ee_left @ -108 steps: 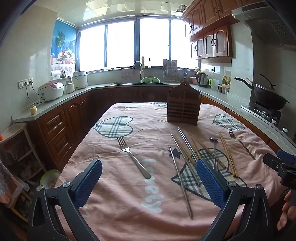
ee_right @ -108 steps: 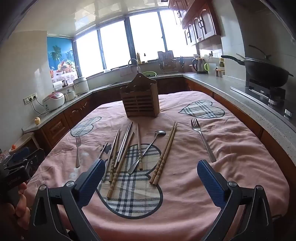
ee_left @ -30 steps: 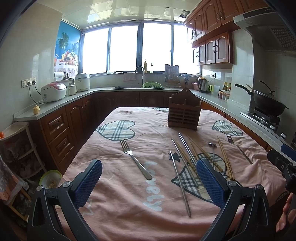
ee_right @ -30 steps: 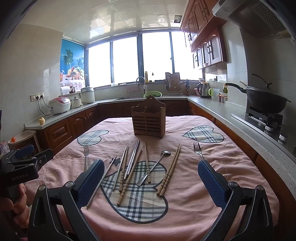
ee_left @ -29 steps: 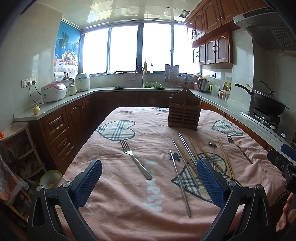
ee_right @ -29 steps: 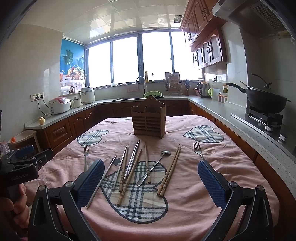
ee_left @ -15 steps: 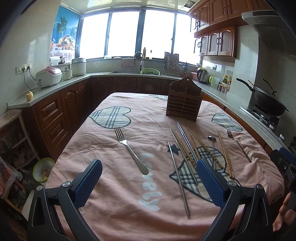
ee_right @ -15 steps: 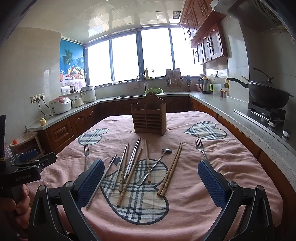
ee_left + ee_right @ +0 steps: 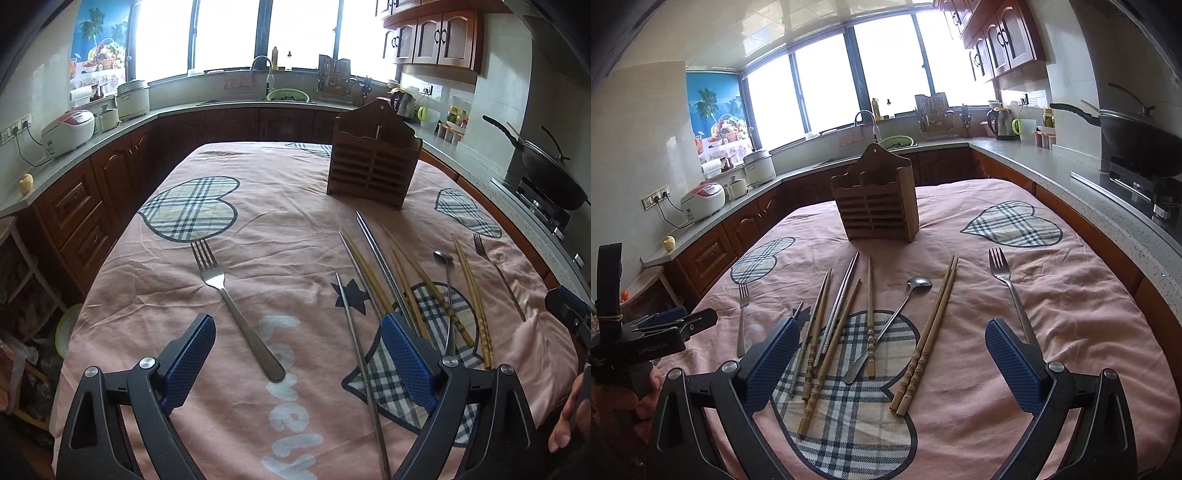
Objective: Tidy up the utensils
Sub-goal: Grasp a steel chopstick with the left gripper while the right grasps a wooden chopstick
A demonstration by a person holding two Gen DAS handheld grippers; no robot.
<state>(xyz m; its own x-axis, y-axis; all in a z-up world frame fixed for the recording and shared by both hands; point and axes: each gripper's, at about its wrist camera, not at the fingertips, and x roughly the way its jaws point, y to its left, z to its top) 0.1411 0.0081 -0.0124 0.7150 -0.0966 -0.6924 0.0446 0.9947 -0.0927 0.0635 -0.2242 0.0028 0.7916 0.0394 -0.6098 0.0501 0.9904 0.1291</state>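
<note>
A wooden utensil holder [image 9: 373,168] stands upright on the pink cloth at the far middle; it also shows in the right wrist view [image 9: 877,201]. A steel fork [image 9: 236,306] lies just ahead of my open, empty left gripper [image 9: 295,350], its handle end between the fingers' line. Metal chopsticks [image 9: 360,354] and wooden chopsticks [image 9: 417,280] lie to the right of it. My right gripper [image 9: 890,354] is open and empty above wooden chopsticks [image 9: 927,336], a spoon [image 9: 890,325] and a second fork [image 9: 1012,295].
The table cloth [image 9: 258,206] has plaid hearts. Counters ring the table, with a rice cooker [image 9: 68,129] at left and a wok [image 9: 1137,136] on the stove at right. Each view shows the other gripper at its edge: the right [image 9: 569,317], the left [image 9: 653,332].
Both grippers have tipped down and moved in toward the table. The left one has come closer to the left fork. No utensil has moved.
</note>
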